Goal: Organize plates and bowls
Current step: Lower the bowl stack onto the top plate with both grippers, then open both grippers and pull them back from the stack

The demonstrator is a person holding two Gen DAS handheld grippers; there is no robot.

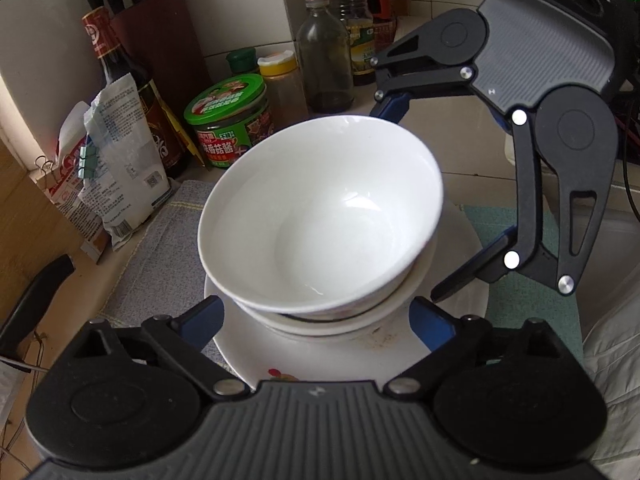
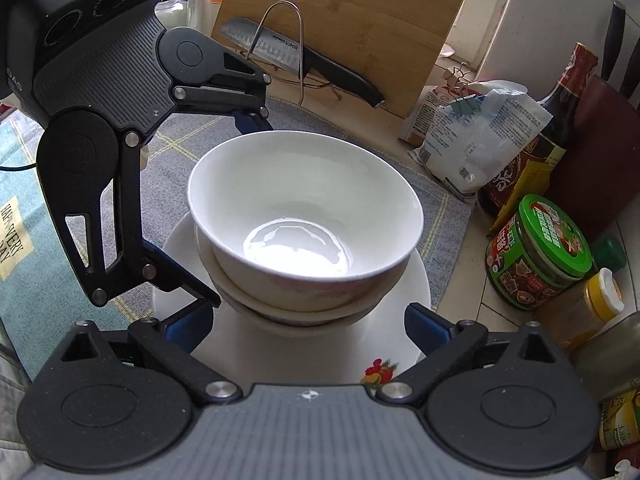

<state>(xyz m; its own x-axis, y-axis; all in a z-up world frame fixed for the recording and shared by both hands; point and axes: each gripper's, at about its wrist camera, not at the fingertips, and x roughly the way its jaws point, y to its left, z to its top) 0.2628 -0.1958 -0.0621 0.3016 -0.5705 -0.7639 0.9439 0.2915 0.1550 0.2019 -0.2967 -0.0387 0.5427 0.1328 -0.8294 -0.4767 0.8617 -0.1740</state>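
Observation:
A white bowl [image 1: 320,216] sits on top of a nested stack of white bowls [image 1: 332,320] on a white plate [image 1: 280,356] with a fruit print. The same top bowl [image 2: 304,216], stack [image 2: 296,312] and plate [image 2: 404,300] show in the right wrist view. My left gripper [image 1: 318,316] is open, its blue-padded fingers on either side of the stack's near base, not touching. My right gripper [image 2: 308,322] is open in the same way from the other side. Each gripper also appears in the other's view: the right gripper [image 1: 424,200], the left gripper [image 2: 232,216].
The plate rests on a grey cloth [image 1: 160,256] beside a teal mat [image 1: 520,308]. Sauce bottles [image 1: 324,52], a green-lidded jar [image 1: 228,120], a bag [image 1: 116,168] and a knife block [image 1: 160,48] crowd the back. A bamboo board [image 2: 344,12] and knife [image 2: 296,56] stand nearby.

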